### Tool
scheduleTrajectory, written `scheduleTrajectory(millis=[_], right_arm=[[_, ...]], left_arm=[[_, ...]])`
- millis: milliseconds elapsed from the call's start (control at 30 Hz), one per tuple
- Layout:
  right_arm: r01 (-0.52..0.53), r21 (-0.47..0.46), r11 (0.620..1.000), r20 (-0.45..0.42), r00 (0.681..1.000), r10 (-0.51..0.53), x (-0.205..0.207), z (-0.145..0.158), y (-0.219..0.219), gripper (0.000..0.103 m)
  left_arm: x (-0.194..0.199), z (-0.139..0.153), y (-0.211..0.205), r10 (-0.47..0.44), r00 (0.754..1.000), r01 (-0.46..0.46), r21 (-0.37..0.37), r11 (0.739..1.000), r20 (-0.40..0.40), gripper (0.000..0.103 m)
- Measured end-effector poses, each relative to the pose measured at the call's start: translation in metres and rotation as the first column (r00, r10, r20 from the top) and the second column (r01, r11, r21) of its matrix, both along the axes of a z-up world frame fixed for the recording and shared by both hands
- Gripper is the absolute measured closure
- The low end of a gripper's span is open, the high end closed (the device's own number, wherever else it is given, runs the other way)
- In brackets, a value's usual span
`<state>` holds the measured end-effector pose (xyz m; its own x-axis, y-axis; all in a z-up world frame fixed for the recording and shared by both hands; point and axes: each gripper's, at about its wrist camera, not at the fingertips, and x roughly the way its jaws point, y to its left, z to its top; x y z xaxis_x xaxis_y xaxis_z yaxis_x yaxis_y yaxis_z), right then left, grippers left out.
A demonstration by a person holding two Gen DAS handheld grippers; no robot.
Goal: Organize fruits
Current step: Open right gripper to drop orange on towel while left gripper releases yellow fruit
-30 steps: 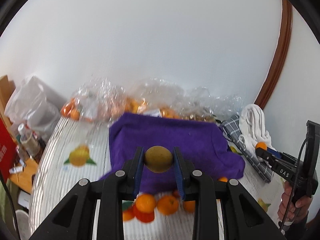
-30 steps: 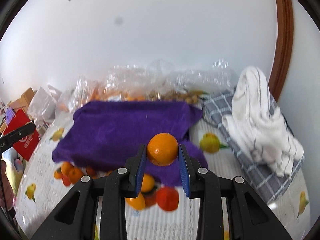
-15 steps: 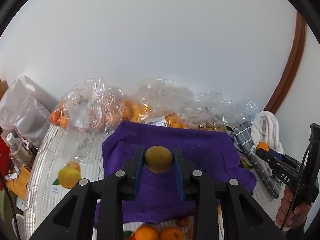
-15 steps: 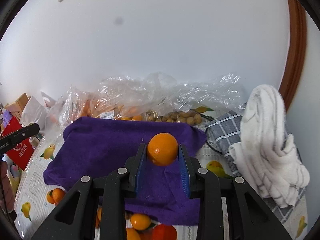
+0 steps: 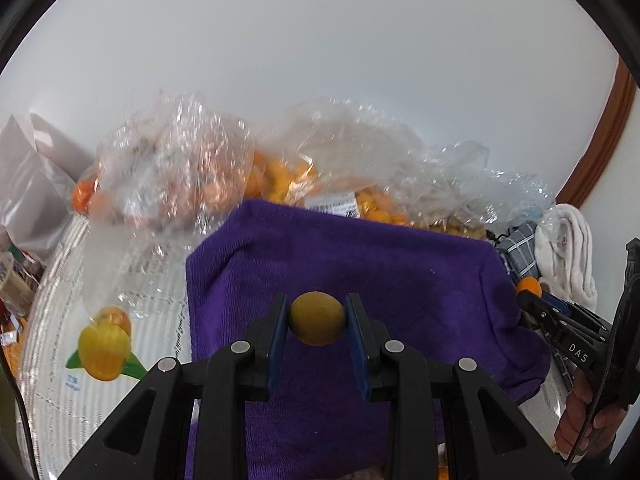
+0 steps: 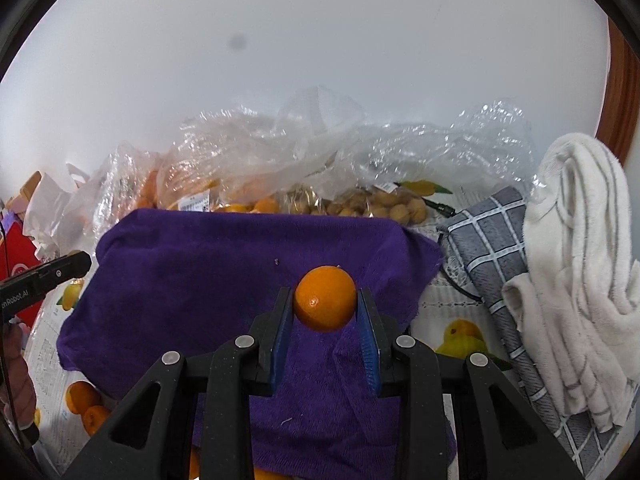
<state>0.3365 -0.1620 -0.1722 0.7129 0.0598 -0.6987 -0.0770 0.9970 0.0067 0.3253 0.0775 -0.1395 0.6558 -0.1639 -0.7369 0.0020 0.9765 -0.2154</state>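
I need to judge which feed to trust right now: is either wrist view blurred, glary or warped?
Left wrist: plastic bags smeared by motion blur, yellow-brown fruit in the left gripper sharp. Right wrist: crisper, orange clear, glare on the bags, dark smudge on the wall. Both: fisheye bending, black corners.

Each scene is viewed through a fisheye lens mounted behind a gripper, aimed forward and downward along its fingers, close above the purple towel (image 5: 360, 264). In the left wrist view the clear fruit bags (image 5: 172, 184) are seen at 11 o'clock and the right gripper (image 5: 532, 300) at 3 o'clock. In the right wrist view the white towel (image 6: 576, 264) is seen at 3 o'clock. The purple towel, the bags and the wall are shared.
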Motion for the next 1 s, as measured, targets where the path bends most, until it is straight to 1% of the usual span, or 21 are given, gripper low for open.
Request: scheduleTrajectory(millis=[133,233,400,533,667,1000], right_arm=[[0.001,0.011,1.0,-0.027,1.0,-0.001,0.006,-0.011,-0.002,0.072],[0.008,0.002,1.0,-0.041,0.999,-0.007,0.01,-0.018,-0.003,0.072],[0.001,-0.008,1.0,-0.07,0.998,-0.002,0.015,-0.028,0.0,0.072],[-0.005,-0.013,1.0,-0.084,0.996,0.004,0.017,-0.033,0.001,0.072],[-0.01,-0.018,1.0,-0.098,0.995,0.008,0.019,-0.038,0.004,0.072],[-0.022,-0.025,0.999,-0.12,0.993,0.019,0.022,-0.043,0.008,0.072]], left_arm=[[0.002,-0.008,-0.002,-0.012,1.0,0.012,0.022,1.0,-0.01,0.076],[0.005,-0.014,-0.002,-0.017,0.999,0.018,0.022,1.0,-0.028,0.076],[0.008,-0.024,-0.003,-0.012,0.998,0.014,0.046,0.999,-0.057,0.076],[0.01,-0.03,-0.001,-0.005,0.997,0.008,0.043,0.999,-0.082,0.076],[0.011,-0.034,-0.003,-0.006,0.995,0.013,0.066,0.998,-0.098,0.076],[0.015,-0.042,-0.011,-0.018,0.991,0.031,0.095,0.995,-0.13,0.076]])
